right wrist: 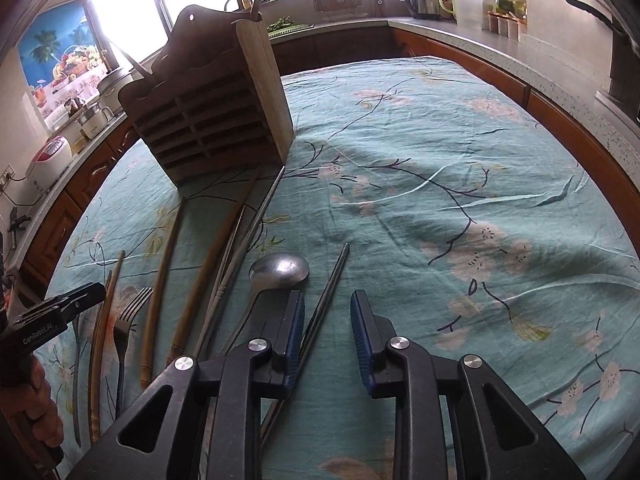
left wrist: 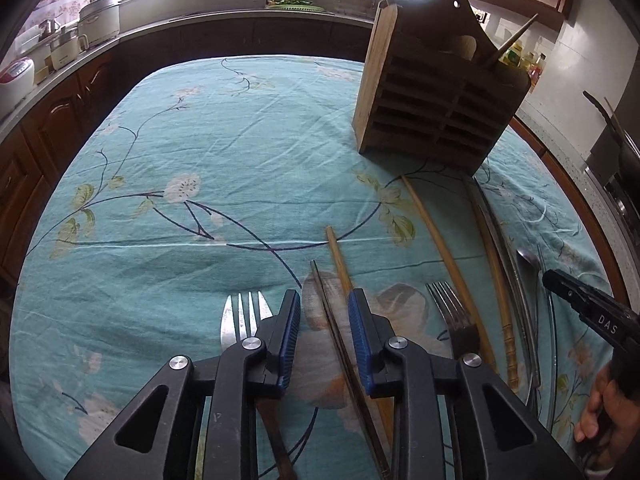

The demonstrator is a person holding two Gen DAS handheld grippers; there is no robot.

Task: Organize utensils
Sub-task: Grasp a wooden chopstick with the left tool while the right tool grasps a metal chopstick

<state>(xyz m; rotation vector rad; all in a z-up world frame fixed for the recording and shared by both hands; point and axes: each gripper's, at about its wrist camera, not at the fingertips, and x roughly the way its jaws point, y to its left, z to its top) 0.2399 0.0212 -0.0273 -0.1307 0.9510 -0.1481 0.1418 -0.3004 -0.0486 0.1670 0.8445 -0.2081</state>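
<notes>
The dark chopstick (left wrist: 340,340) lies on the tabletop (left wrist: 240,160) between your left gripper (left wrist: 324,306) jaws, open and empty. It is thin, stiff, slippery: take its middle. Right gripper (right wrist: 326,308) is open, empty too.

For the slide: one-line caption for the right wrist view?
Open right gripper hovers over a metal chopstick beside a spoon, wooden utensil holder behind on the floral tablecloth.
</notes>
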